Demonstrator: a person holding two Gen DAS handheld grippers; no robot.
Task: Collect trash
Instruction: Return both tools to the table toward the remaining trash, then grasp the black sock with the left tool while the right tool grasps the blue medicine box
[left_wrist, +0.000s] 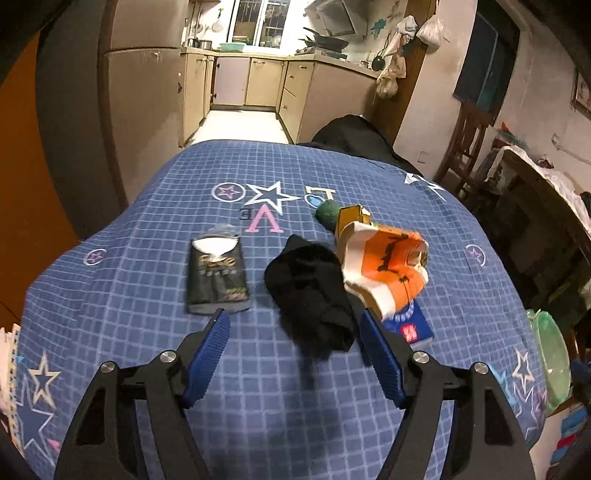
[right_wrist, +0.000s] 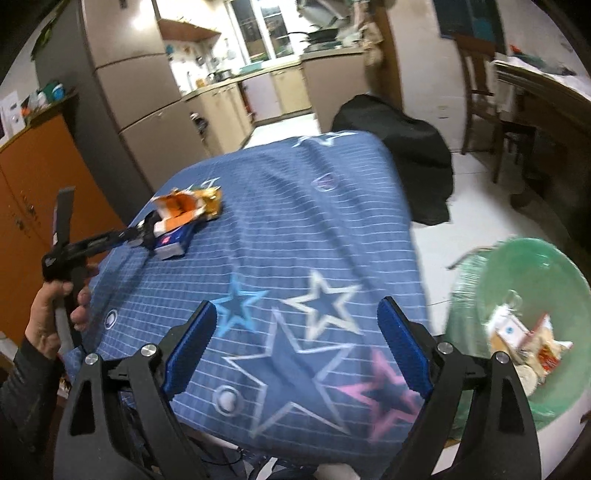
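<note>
The left hand-held gripper (left_wrist: 291, 332) is held open above the blue star-patterned surface (left_wrist: 147, 280), nothing pressed between its pads, with a black crumpled piece (left_wrist: 308, 291) just beyond its fingertips. Beside that black piece are seen a dark packet (left_wrist: 218, 278) on one side and an orange-and-white wrapper (left_wrist: 388, 269) on the other, over a small blue box (left_wrist: 410, 326). The right hand-held gripper (right_wrist: 297, 345) is likewise spread open and empty over the surface's near edge, and a green-lined bin (right_wrist: 480, 280) holding scraps is seen on the floor beside that edge.
</note>
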